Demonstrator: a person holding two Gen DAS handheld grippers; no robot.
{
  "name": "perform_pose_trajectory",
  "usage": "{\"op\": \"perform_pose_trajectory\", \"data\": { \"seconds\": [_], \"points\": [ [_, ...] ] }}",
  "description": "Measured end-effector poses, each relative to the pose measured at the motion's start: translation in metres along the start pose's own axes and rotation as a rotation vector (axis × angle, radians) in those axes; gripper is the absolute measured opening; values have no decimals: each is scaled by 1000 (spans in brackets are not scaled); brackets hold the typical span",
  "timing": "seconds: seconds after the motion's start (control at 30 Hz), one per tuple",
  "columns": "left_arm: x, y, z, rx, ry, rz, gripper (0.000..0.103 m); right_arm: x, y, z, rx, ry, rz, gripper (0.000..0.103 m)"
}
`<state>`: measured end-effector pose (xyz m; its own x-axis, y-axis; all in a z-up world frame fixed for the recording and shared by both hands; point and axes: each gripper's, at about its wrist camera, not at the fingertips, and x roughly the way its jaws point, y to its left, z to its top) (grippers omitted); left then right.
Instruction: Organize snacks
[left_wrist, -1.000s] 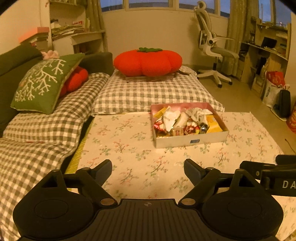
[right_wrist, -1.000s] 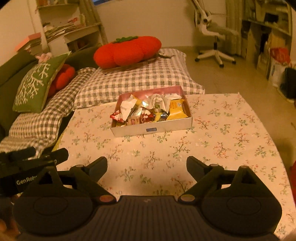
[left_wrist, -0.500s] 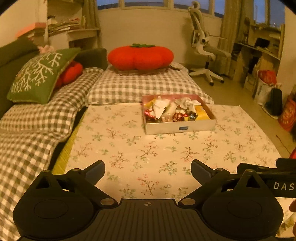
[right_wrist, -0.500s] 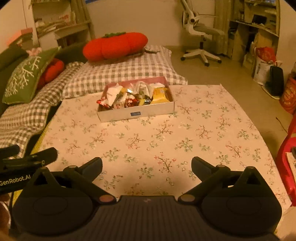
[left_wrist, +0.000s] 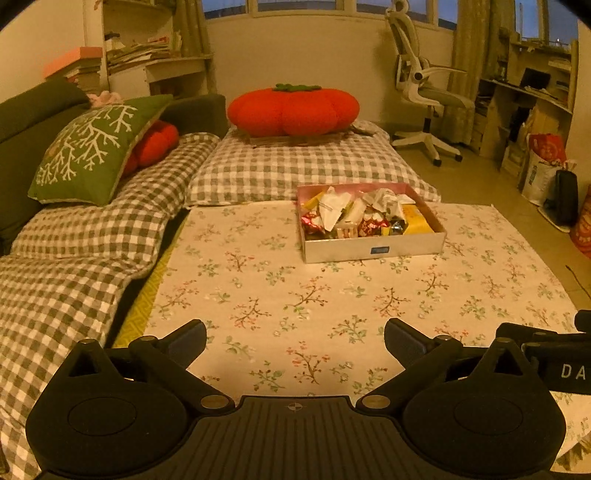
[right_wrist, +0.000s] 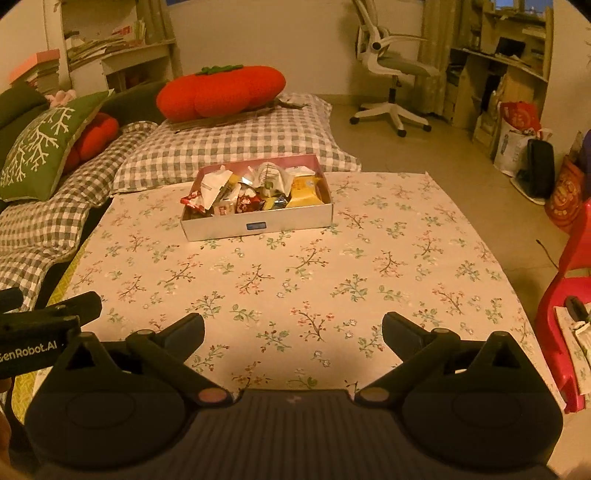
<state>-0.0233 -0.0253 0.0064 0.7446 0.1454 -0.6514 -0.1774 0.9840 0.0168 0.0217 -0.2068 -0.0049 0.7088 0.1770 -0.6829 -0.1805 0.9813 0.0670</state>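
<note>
A: Item one, the snack box (left_wrist: 373, 248): shallow, pale-walled, pink inside, a small blue label on its near wall. It sits on the floral cloth (left_wrist: 295, 295), toward the far edge.

B: Contents?

A: Loose snacks (left_wrist: 354, 218) heaped inside: white crumpled wrappers, red foil packets, and a yellow packet (left_wrist: 415, 221) at the box's right end. None lie outside the box on the cloth.

B: Behind the box?

A: A grey checked cushion (left_wrist: 295, 166) just beyond it, carrying a red tomato-shaped pillow (left_wrist: 293, 110). Left of the box, past the cloth's edge, a checked sofa cover (left_wrist: 74, 240) with a green branch-patterned pillow (left_wrist: 92, 147). Far right of the box, a white office chair (left_wrist: 424, 92) on bare floor.

B: Grippers?

A: The left gripper (left_wrist: 295, 338) hangs over the near part of the cloth, well short of the box, fingers spread wide, nothing between them. The right gripper (right_wrist: 293, 332) is likewise over the near cloth, well apart from the box, fingers wide and empty. Each shows at the edge of the other's view.

B: Anything else by the box?

A: A red plastic chair (right_wrist: 569, 295), off the cloth's right side in the right wrist view.
</note>
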Motion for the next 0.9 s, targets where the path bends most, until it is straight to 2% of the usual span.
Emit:
{"op": "perform_pose_trajectory", "data": {
  "seconds": [0.4, 0.9],
  "points": [
    [-5, -1, -1, 2, -22, -14, 103, -3, 1, -1, 9, -10, 22, 103],
    [-9, -2, -1, 11, -32, -40, 103, 0, 2, 0, 7, 6, 7, 103]
  ]
}}
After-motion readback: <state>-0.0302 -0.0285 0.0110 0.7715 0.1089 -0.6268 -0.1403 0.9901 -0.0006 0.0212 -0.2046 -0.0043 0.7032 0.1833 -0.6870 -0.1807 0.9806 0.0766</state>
